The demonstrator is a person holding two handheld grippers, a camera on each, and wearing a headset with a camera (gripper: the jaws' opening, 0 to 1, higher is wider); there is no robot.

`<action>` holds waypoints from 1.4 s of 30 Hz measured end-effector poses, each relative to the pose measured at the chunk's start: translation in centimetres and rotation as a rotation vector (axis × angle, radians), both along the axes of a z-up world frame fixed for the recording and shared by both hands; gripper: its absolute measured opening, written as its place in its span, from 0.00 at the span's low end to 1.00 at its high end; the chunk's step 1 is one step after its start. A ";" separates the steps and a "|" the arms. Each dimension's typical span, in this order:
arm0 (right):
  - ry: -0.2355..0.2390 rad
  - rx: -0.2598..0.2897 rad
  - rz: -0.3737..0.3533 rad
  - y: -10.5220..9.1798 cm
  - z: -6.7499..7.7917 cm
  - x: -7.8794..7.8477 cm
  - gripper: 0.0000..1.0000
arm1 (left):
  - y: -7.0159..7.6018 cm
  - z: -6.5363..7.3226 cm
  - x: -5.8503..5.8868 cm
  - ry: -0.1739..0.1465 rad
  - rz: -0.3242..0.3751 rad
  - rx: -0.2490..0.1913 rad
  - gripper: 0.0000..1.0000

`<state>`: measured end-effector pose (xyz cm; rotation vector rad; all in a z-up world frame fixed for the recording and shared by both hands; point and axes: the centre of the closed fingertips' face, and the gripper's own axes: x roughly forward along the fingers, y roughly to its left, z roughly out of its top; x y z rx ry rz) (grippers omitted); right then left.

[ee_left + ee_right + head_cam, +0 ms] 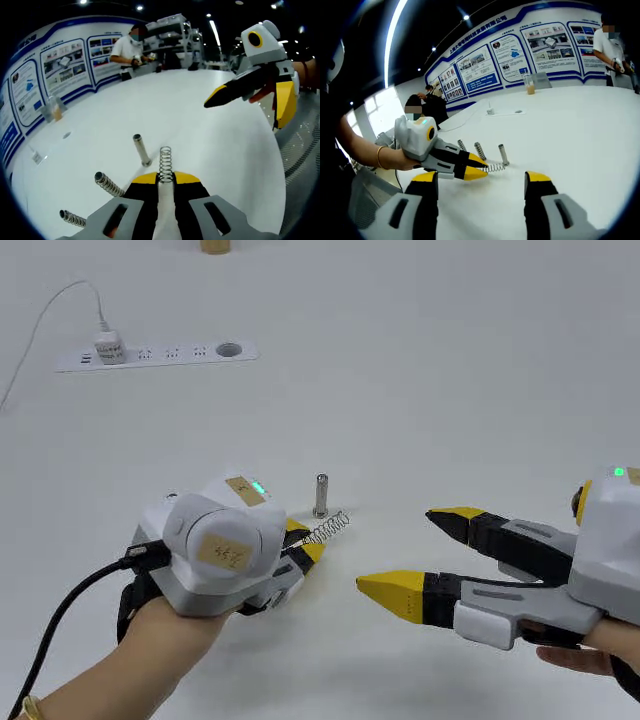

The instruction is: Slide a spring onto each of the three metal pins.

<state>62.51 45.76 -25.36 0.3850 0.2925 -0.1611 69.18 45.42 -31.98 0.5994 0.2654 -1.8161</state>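
1. The head view looks forward and down, fairly near the white desk (pixel 420 370).
2. The left gripper view sits low over the desk, facing along its yellow-tipped fingers (pixel 145 179) toward the right gripper (pixel 243 115).
3. The right gripper view faces back at the left gripper (pixel 480 169); all three share the upright bare metal pin (pixel 321 495) and coiled steel spring (pixel 328 528).

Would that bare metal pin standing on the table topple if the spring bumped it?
Probably: the pin is tall and slim on a narrow base, with nothing visibly holding it. Being round, it would likely roll on the table. The spring in the left gripper looks bendy, softening any nudge.
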 end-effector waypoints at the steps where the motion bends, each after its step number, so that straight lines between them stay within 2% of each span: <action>1: -0.015 0.014 -0.014 -0.2 0.3 0.1 0.70 | 0.1 0.3 0.0 0.003 -0.001 -0.008 0.10; 12: -0.071 0.059 -0.055 -0.6 1.4 1.0 0.66 | 2.0 3.3 -0.4 0.019 -0.014 -0.101 0.10; 16: -0.093 0.146 -0.076 -0.6 1.5 1.5 0.61 | 2.6 4.6 -0.5 0.031 -0.005 -0.139 0.10; 24: -0.115 0.201 -0.075 0.0 1.8 2.5 0.56 | 3.5 6.6 -1.0 0.056 -0.012 -0.196 0.10; 34: -0.194 0.308 -0.063 0.7 3.2 3.9 0.43 | 4.1 8.1 -1.1 0.090 -0.001 -0.246 0.10; 42: -0.211 0.348 -0.029 1.7 3.7 4.8 0.31 | 4.5 9.1 -1.2 0.115 0.012 -0.276 0.10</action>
